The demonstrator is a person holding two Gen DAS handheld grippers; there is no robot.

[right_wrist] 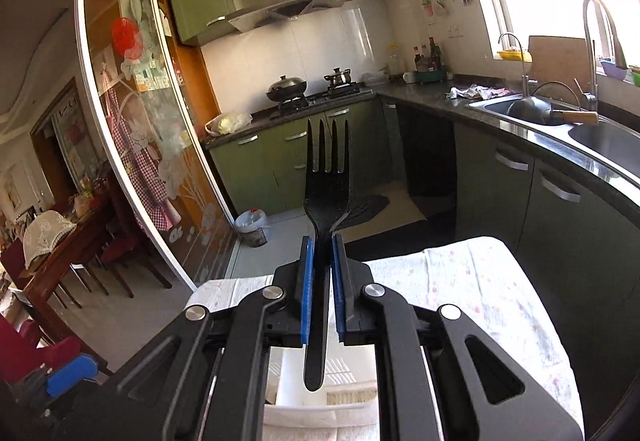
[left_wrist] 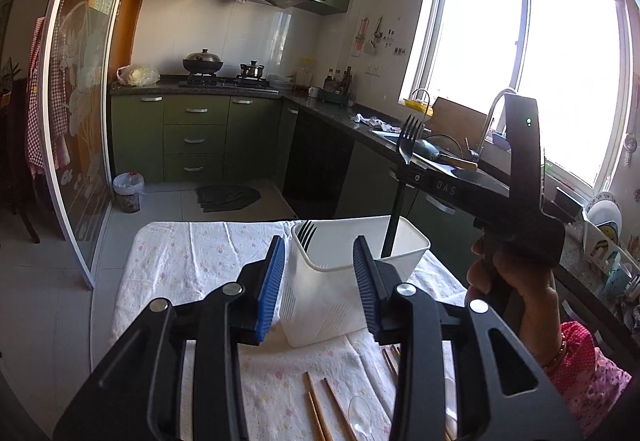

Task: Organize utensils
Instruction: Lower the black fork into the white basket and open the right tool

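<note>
The right gripper [right_wrist: 320,273] fingers clamp a black plastic fork [right_wrist: 326,201] upright above the white plastic utensil caddy [left_wrist: 340,281]; the left gripper [left_wrist: 320,281], fingers apart, straddles it. Lower straight toward six o'clock, handle first, beside another fork [left_wrist: 307,233].

Daylit kitchen, blown-out window, strong fisheye bend

Daylight floods in through the window [left_wrist: 520,73], which is overexposed to plain white in both views and washes out its frame. Objects against it turn dark: the fork [left_wrist: 407,145] and the tap [right_wrist: 596,41] read nearly as silhouettes. The green cabinets [left_wrist: 192,137] stay dim, while the white cloth [left_wrist: 192,265] catches soft light. Straight lines bow hard toward the edges, the sliding door frame [right_wrist: 120,121] curving, and the corners fall to black. Focus is fairly sharp throughout.
</note>
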